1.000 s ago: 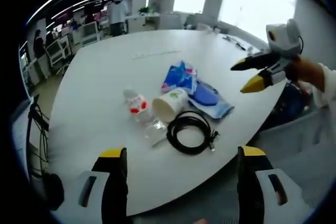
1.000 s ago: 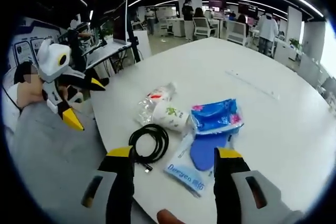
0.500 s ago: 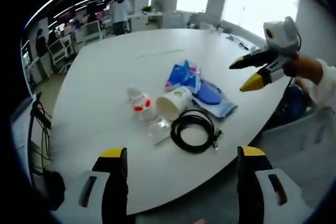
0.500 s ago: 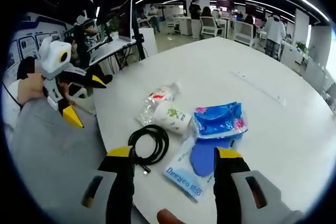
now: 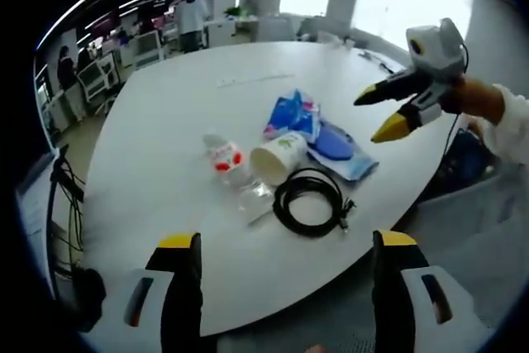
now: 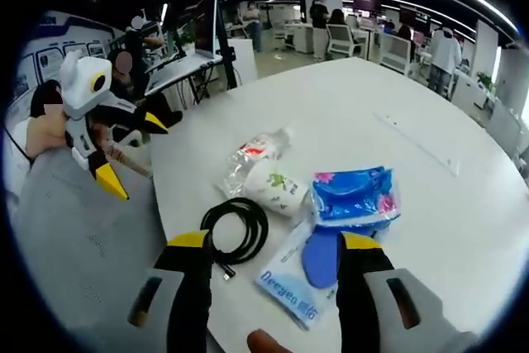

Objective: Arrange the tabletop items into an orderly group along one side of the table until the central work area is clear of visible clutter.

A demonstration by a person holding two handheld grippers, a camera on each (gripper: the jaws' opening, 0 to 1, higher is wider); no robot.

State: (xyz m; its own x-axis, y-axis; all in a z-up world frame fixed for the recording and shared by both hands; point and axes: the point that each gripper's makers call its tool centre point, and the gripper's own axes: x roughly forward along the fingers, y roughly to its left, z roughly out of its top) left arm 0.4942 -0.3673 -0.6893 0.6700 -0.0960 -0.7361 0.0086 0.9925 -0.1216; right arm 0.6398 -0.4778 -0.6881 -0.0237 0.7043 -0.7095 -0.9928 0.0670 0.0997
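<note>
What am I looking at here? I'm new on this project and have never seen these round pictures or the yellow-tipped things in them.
A person holds a two-jaw gripper in each hand, and a fisheye camera rides on each, looking forward along its jaws. In the left gripper view, the left gripper rises from the bottom, with the right gripper entering from the right. The right gripper view is the reverse. Both sets of fingers are open and hold nothing. On the white table lie a clear plastic bottle, a paper cup on its side, a coiled black cable, a blue tissue pack and a flat blue-and-white packet.
</note>
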